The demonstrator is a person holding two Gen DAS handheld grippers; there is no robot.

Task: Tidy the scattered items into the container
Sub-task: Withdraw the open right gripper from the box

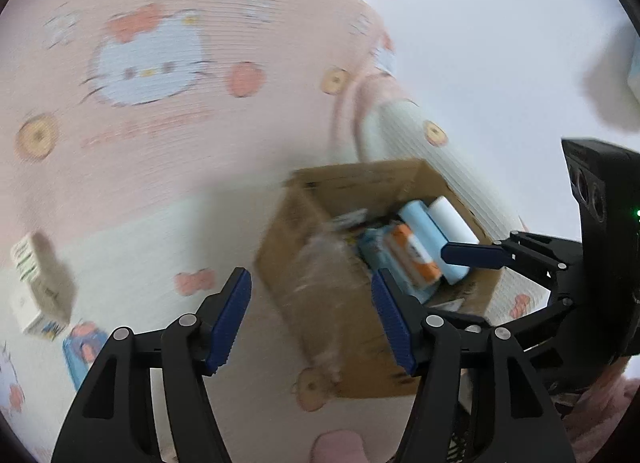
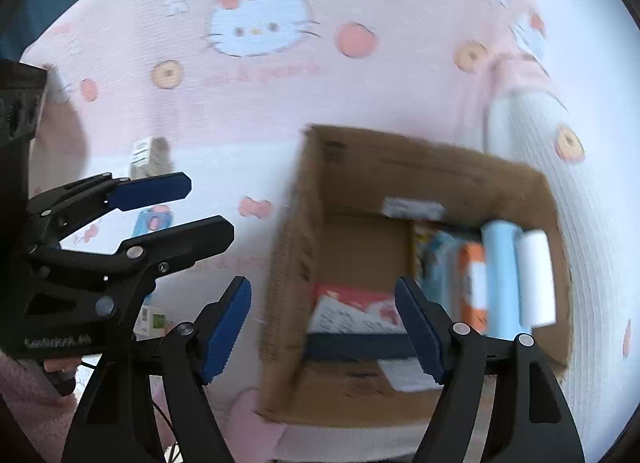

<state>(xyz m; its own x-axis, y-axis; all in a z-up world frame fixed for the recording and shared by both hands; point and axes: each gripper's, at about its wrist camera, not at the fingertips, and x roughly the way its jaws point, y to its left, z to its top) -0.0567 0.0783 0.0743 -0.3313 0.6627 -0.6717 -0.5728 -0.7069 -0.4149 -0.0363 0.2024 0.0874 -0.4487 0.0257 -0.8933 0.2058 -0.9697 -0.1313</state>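
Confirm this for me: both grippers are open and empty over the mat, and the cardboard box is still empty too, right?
Not quite. The left gripper and right gripper are open and empty, but the cardboard box is not empty: the right wrist view shows a white roll, a blue roll and an orange packet inside.

Pink cartoon-cat blanket [image 2: 280,75] spread across surface; plain white wall [image 1: 500,23] behind; soft, even light.
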